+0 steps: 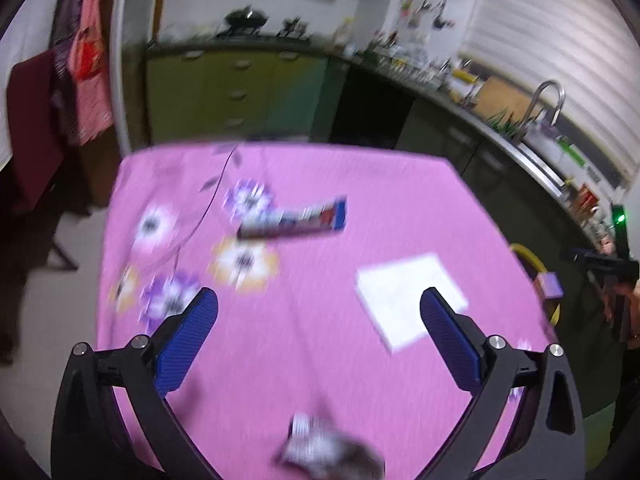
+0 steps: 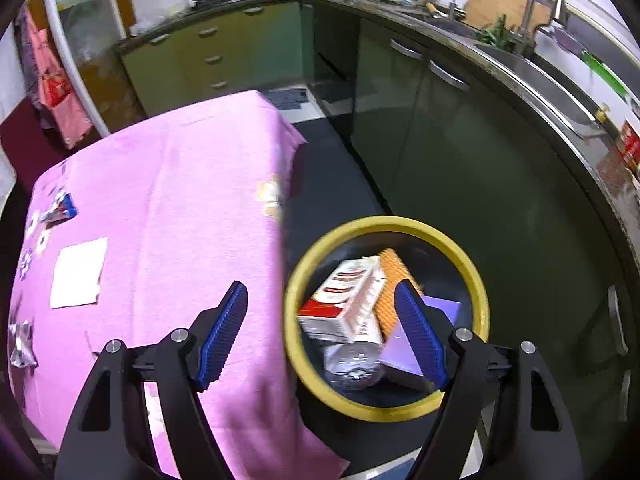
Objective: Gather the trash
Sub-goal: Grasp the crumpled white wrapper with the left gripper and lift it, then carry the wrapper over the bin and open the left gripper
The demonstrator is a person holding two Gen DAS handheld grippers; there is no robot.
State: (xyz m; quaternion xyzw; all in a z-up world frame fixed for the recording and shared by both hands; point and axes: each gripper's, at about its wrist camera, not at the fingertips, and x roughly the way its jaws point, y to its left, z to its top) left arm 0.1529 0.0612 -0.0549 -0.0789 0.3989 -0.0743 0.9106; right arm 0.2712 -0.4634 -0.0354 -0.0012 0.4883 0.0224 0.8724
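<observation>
My left gripper [image 1: 318, 306] is open and empty above the pink tablecloth [image 1: 304, 280]. On the cloth lie a blue and red wrapper [image 1: 294, 220], a white paper square [image 1: 410, 300] and a crumpled foil wrapper [image 1: 324, 450] near the front edge. My right gripper [image 2: 320, 300] is open and empty, above the table's right edge and the yellow-rimmed bin [image 2: 478, 280] on the floor. The bin holds a red and white carton [image 2: 348, 304], a purple box [image 2: 400, 350], an orange item [image 2: 390, 280] and a clear plastic piece [image 2: 352, 364]. The right wrist view also shows the wrapper [image 2: 60, 208], paper [image 2: 78, 272] and foil [image 2: 22, 344].
Green kitchen cabinets [image 2: 460, 160] and a sink with a tap [image 2: 540, 4] run along the right side. A dark floor gap lies between the table and the cabinets. Clothes [image 1: 86, 64] hang at the far left. The bin [image 1: 536, 268] shows at the right in the left wrist view.
</observation>
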